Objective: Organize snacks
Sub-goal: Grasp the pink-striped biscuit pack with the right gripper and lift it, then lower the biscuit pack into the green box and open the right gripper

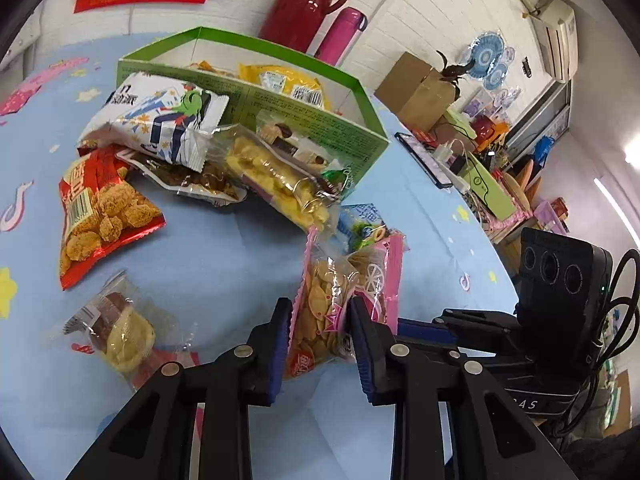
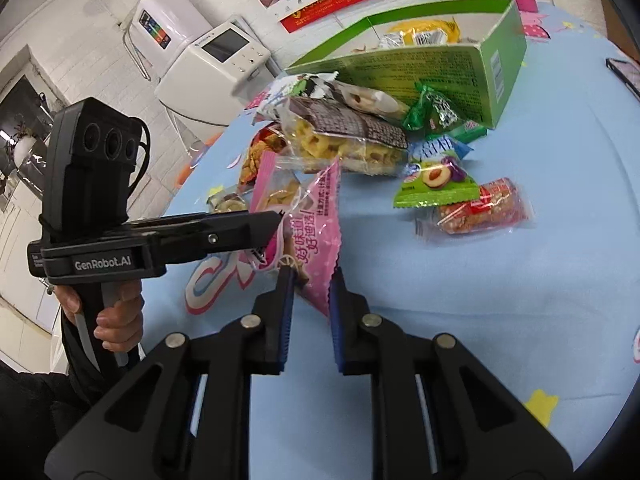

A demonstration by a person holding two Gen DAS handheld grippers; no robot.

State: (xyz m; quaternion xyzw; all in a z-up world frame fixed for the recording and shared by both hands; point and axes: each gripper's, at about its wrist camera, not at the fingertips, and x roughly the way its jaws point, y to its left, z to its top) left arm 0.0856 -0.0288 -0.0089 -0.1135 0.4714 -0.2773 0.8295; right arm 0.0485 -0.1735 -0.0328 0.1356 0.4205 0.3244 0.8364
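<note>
On the blue tablecloth (image 1: 224, 264), in front of the green box (image 1: 312, 120), you are holding a pink bag of chips (image 1: 340, 300) between both tools: your left gripper (image 1: 320, 312) is pinching its lower edge, and your right gripper (image 2: 311, 280) is closing its blue pads on the bag's pink corner (image 2: 320, 236). The bag is standing on edge, so its print is hard to read. Behind it, a white packet (image 1: 160, 120), a red packet (image 1: 100, 208) and a clear pack of yellow rings (image 1: 276, 176) are overlapping in a heap; a brown snack beneath them is mostly hidden. The box's contents are partly cut off by its wall. Your hand (image 2: 116, 320) is gripping the left handle.
</note>
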